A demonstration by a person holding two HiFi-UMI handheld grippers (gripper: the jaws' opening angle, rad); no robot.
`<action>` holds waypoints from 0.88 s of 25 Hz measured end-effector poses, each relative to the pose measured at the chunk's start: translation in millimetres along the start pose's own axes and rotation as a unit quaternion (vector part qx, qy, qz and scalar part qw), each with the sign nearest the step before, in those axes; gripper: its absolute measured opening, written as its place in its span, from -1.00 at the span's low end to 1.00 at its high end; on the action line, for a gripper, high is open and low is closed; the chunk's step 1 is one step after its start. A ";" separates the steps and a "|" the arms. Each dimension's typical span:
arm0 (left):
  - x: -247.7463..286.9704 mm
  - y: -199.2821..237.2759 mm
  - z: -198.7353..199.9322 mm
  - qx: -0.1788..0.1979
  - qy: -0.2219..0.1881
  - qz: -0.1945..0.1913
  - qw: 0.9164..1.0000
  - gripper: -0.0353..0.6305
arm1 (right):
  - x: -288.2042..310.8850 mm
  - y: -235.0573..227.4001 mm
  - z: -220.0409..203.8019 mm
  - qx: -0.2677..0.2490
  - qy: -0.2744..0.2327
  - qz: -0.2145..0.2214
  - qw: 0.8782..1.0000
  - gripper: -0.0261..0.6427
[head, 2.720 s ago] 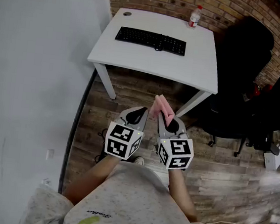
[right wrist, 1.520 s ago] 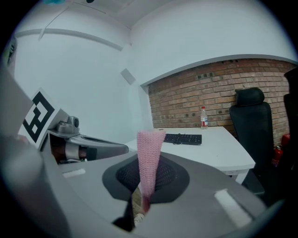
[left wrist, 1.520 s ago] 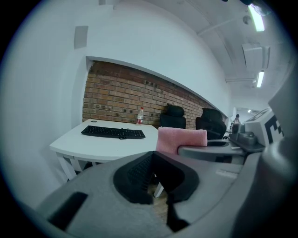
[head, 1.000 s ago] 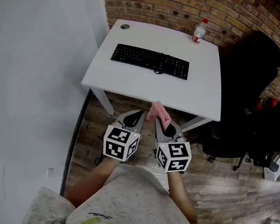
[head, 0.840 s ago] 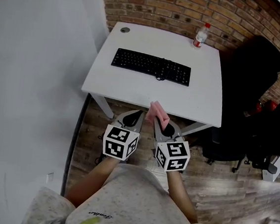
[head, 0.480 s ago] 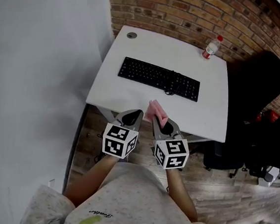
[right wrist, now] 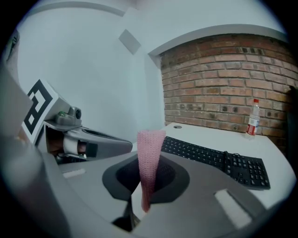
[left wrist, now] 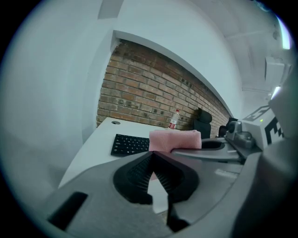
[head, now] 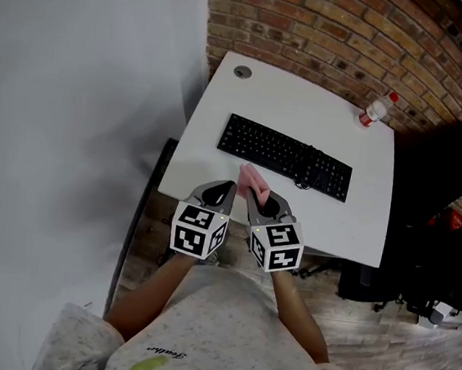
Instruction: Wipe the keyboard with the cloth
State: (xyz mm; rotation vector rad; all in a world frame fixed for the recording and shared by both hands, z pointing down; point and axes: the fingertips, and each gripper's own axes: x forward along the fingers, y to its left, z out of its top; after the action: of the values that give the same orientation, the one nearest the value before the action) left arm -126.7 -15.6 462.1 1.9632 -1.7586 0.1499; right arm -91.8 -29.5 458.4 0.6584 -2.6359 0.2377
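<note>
Bearing from cloth (head: 249,177) to keyboard (head: 283,155): 1 o'clock, not touching.
Clamped upright in the fingers of the right gripper (head: 258,199), above the near edge of the surface (head: 305,106). Flanked at 9 o'clock by the left gripper (head: 224,191), fingers together on nothing. Probably calls for a reach toward 1 o'clock, then strokes along the keyboard's 10-to-4 o'clock long axis.

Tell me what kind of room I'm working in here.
Probably an office or workroom: a white desk carrying a black keyboard, a black office chair beside it, and a bare brick wall behind.

L gripper (head: 230,186) closed; R gripper (head: 254,194) clamped.
</note>
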 end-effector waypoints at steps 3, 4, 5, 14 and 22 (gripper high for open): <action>5.1 23.9 3.2 -0.007 0.002 0.008 1.000 -0.90 | 31.7 6.8 5.3 -0.013 0.006 0.013 1.000 -0.85; 6.9 31.3 3.6 -0.009 0.003 0.011 1.000 -0.90 | 41.8 8.5 6.1 -0.016 0.009 0.017 1.000 -0.85; 8.6 38.4 3.9 -0.011 0.004 0.013 1.000 -0.90 | 51.5 9.9 7.0 -0.018 0.011 0.020 1.000 -0.85; 18.2 85.2 7.6 -0.027 0.016 0.034 0.999 -0.90 | 112.3 14.6 17.8 -0.022 0.015 0.038 0.999 -0.85; 25.9 105.5 9.2 -0.028 0.033 0.039 0.998 -0.90 | 146.7 10.9 9.9 0.008 0.025 0.035 0.999 -0.85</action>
State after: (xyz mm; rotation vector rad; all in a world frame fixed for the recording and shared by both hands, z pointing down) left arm -225.8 -47.6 494.7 1.8306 -1.7782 0.1873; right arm -218.4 -83.0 511.7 0.5594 -2.6136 0.2917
